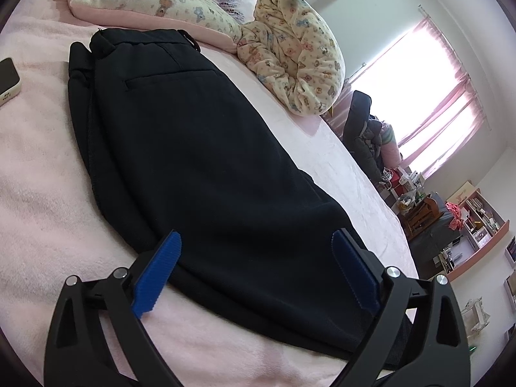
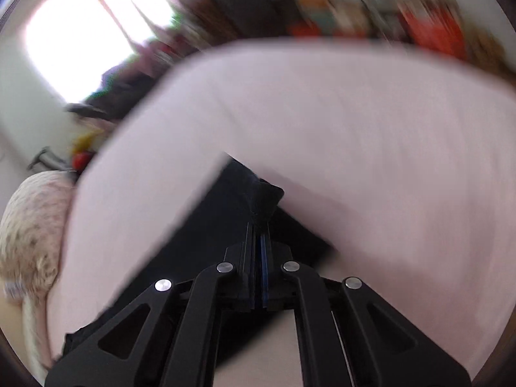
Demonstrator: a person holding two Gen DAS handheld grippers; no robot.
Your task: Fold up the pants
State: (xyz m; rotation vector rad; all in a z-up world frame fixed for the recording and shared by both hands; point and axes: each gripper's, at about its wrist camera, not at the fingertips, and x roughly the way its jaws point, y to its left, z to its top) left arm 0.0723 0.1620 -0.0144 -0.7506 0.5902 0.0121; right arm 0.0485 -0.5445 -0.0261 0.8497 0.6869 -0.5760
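While the pants (image 1: 200,148) lie lengthwise on the pink bed (image 1: 38,193), apparently already halved leg on leg, the left gripper (image 1: 254,261) gapes over them, the right gripper (image 2: 258,225) pinches black cloth, and crosswise folds seem left.

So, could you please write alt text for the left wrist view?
Black pants lie flat on a pink bed, waistband at the far end, with the open left gripper and its blue fingers above the near end. Floral pillows sit beyond; a phone lies at the left.
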